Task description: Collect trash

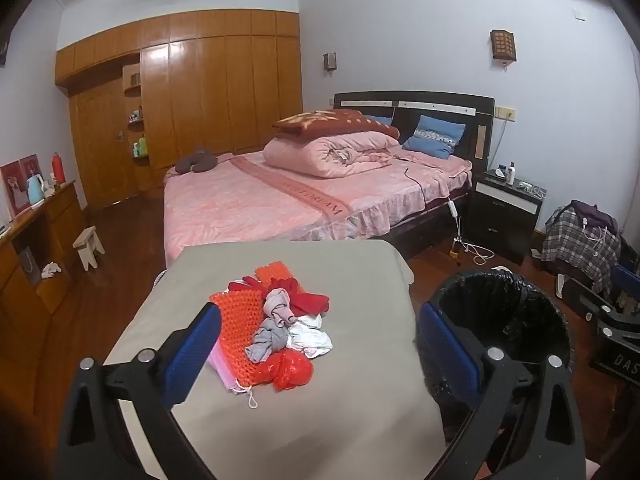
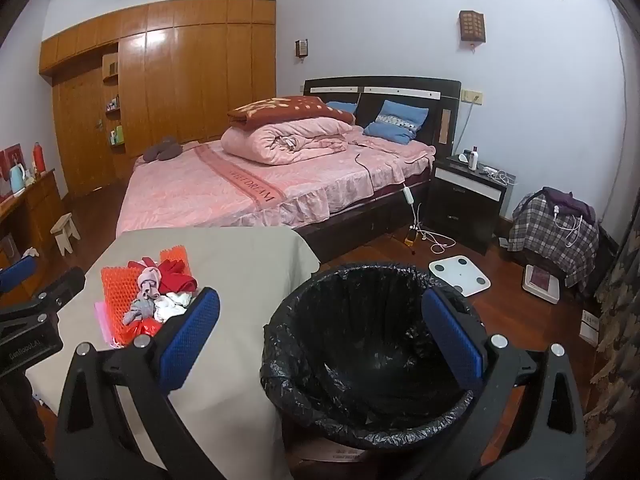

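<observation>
A small heap of trash (image 1: 276, 332) is seen on a table covered with a beige cloth (image 1: 320, 420), towards its left half. The heap is made up of an orange foam net sheet (image 1: 236, 320), red crumpled fabric pieces (image 1: 304, 298), grey and pale pink rags (image 1: 268, 332), a white crumpled tissue (image 1: 310, 338), a red plastic bag (image 1: 286, 370) at the near edge, and a pink face mask (image 1: 230, 376) whose ear loop is laid out on the cloth.

Just to the right of the table, a round bin lined with a black plastic bag (image 2: 372, 356) is placed on the dark wooden floor (image 2: 516, 304); nothing can be made out inside it.

The left gripper (image 1: 318, 364) is held above the near part of the table, with its blue-padded jaws spread fully wide; nothing is gripped, and the heap is framed between them without contact. The right gripper (image 2: 320, 352) is held over the bin, likewise spread to its widest and empty.

Farther back, a bed with a pink patterned cover (image 1: 280, 204) is seen, with a rolled pink quilt (image 1: 328, 154), a folded red blanket (image 1: 332, 122) and blue pillows (image 1: 436, 136) on it. A dark nightstand (image 2: 464, 208) stands to its right, a white bathroom scale (image 2: 460, 274) lies on the floor, and wooden wardrobes (image 1: 200, 100) line the far left wall.
</observation>
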A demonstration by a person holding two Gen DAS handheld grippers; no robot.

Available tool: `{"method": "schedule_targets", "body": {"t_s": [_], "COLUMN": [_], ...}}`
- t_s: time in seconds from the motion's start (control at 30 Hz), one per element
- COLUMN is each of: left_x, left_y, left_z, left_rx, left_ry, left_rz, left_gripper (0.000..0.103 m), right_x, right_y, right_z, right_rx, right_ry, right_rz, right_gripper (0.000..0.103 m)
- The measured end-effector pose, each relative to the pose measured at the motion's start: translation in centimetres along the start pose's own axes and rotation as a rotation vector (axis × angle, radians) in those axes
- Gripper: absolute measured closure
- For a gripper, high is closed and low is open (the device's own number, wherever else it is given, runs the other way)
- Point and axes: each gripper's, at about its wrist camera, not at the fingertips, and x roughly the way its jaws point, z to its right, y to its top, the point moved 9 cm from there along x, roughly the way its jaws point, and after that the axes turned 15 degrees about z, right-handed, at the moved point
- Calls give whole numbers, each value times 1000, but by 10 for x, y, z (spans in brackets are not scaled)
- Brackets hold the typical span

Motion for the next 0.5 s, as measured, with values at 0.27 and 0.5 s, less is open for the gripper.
{"method": "schedule_targets", "body": {"t_s": [0.27, 0.5], "left_x": [0, 0], "left_y": [1, 0], "left_z": [-1, -1], "left_rx": [-2, -4], "left_ry": [1, 2], "left_rz": [-3, 0], "left_gripper": [6, 6], "right_x": [0, 1], "right_y": [-1, -1], "right_z": [-1, -1], "right_rx": [-1, 2], "right_ry": [0, 1], "right_rz": [0, 1], "right_gripper": [5, 5]}}
